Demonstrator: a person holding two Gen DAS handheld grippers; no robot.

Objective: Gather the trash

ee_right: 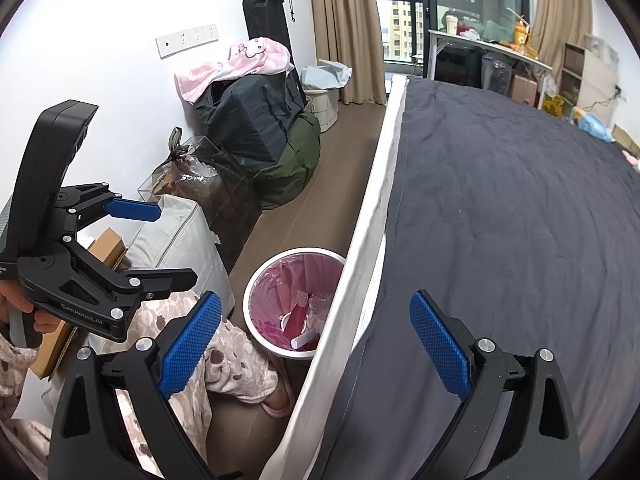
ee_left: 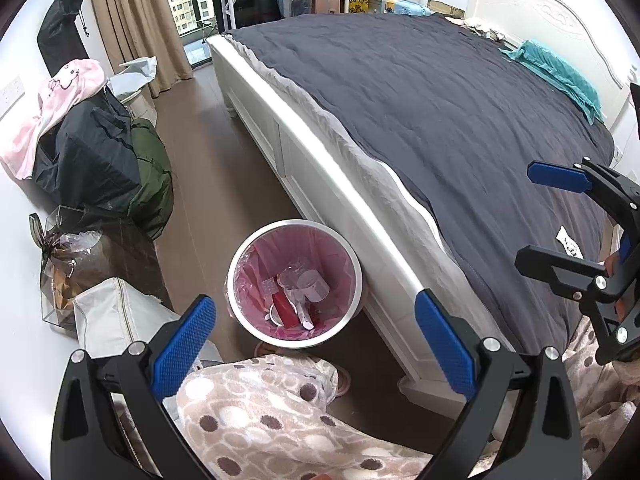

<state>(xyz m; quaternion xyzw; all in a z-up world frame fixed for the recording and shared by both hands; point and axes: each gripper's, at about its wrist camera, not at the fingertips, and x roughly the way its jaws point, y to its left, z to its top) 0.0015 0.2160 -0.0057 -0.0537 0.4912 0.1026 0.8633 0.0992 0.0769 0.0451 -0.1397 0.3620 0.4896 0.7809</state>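
A round white trash bin (ee_left: 296, 224) with a pink liner stands on the floor against the bed's side. In it lie a red packet, clear plastic cups and white scraps (ee_left: 298, 292). My left gripper (ee_left: 314, 344) hangs open just above and in front of the bin, with nothing between its blue pads. My right gripper (ee_left: 524, 216) is open over the dark blanket at the right. Beside it, a small white paper scrap (ee_left: 570, 242) lies on the blanket. In the right wrist view, the bin (ee_right: 247, 300) sits between the open right gripper (ee_right: 316, 344) and the left gripper (ee_right: 178, 244).
The bed (ee_left: 440, 100) with its white frame fills the right side. Dark bags (ee_left: 96, 160), a clear box (ee_left: 76, 256) and a grey storage bag (ee_left: 120, 316) line the left wall. A person's dotted pyjama leg (ee_left: 272, 412) and slipper (ee_right: 280, 398) stand by the bin. Brown floor runs toward the window.
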